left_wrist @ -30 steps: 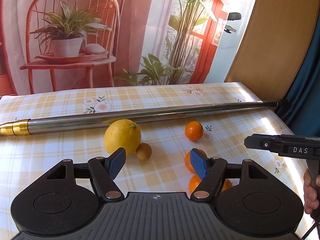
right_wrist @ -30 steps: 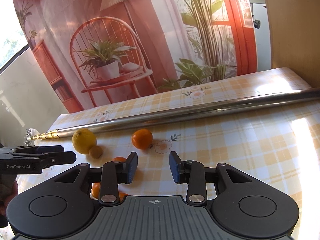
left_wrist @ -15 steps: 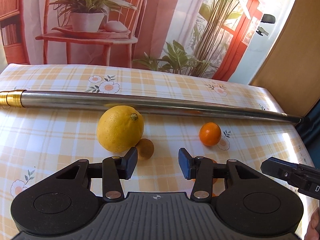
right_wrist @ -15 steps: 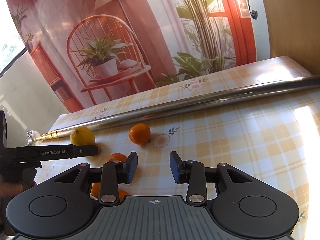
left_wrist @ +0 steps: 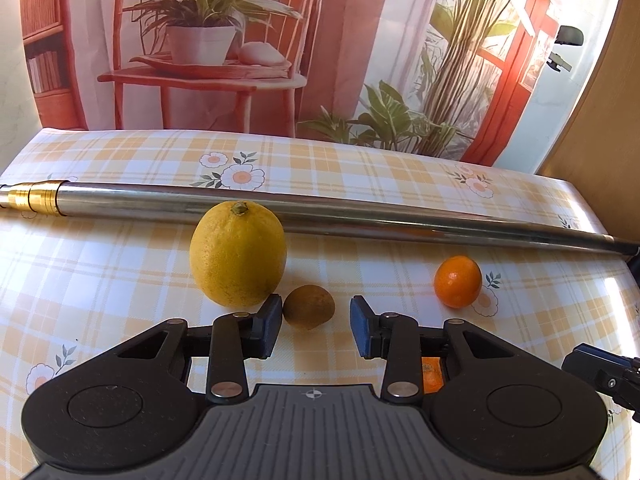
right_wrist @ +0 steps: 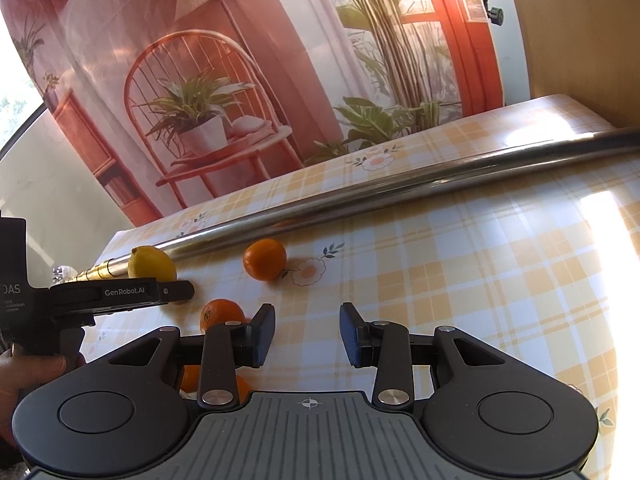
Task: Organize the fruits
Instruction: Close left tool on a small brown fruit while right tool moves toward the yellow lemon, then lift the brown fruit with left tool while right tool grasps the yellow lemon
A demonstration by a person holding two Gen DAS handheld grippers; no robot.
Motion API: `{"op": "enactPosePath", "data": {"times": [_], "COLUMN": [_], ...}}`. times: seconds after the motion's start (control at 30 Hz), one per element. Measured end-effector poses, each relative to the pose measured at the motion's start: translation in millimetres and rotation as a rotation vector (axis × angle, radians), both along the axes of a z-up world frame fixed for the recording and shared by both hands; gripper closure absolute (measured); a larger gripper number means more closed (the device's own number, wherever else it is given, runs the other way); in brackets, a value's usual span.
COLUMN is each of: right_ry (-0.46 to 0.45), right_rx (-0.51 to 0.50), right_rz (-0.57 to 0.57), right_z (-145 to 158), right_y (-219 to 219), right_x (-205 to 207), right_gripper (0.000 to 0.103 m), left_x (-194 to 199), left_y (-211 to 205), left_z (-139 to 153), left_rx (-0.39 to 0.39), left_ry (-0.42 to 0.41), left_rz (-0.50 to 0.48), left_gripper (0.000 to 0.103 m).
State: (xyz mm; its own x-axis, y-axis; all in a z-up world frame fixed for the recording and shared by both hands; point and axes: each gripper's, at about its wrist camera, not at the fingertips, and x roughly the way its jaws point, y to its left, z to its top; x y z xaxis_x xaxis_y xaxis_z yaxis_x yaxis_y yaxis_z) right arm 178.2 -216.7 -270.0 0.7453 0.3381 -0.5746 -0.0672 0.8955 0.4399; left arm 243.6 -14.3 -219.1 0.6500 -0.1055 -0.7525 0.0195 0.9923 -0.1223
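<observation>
A big yellow lemon (left_wrist: 238, 254) stands on the checked tablecloth (left_wrist: 120, 264), with a small brown kiwi (left_wrist: 309, 306) touching its right side. My left gripper (left_wrist: 314, 332) is open, and the kiwi sits just ahead of its fingertips, close to the left pad. An orange (left_wrist: 457, 281) lies further right, and another orange (left_wrist: 431, 376) peeps out under the right finger. In the right wrist view my right gripper (right_wrist: 307, 334) is open over bare cloth. That view shows the lemon (right_wrist: 151, 263), one orange (right_wrist: 264, 259) and a second orange (right_wrist: 222, 314), with the left gripper's body (right_wrist: 100, 296) at the left.
A long steel pole (left_wrist: 360, 216) with a brass end (left_wrist: 38, 199) lies across the table behind the fruit. A printed backdrop (left_wrist: 240, 40) hangs beyond the far edge. A wooden panel (right_wrist: 580, 40) stands at the right. A hand (right_wrist: 28, 372) holds the left gripper.
My left gripper has swung left and come nearer, so the kiwi now sits just ahead of its fingers, which stand narrower than a second ago. My right gripper has hardly moved.
</observation>
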Motion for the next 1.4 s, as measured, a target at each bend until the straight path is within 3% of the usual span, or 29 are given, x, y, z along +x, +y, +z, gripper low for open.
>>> {"op": "enactPosePath", "data": {"times": [0.07, 0.47, 0.87, 1.3, 1.4], "right_ry": [0.003, 0.002, -0.032, -0.034, -0.031], "right_rx": [0.000, -0.001, -0.035, -0.053, -0.082], "right_rz": [-0.001, -0.001, 0.040, 0.124, 0.160], "right_z": [-0.4, 2.5, 30.5, 52.9, 54.2], "right_y": [-0.8, -0.9, 24.9, 77.3, 95.8], "right_x": [-0.1, -5.3, -22.8, -26.6, -23.0], "right_gripper": [0.069, 0.069, 0.069, 0.069, 0.069], "left_x": [2.2, -15.9, -56.6, -101.4, -111.3], "left_y": [1.5, 4.0, 21.8, 79.7, 99.0], "left_z": [-3.0, 6.1, 32.4, 56.5, 58.0], "left_rx": [0.001, 0.002, -0.009, -0.020, 0.008], "left_ry": [0.004, -0.021, -0.063, -0.120, -0.124], "left_rz": [0.002, -0.040, -0.048, -0.011, 0.003], "left_gripper": [0.073, 0.073, 0.073, 0.073, 0.073]}}
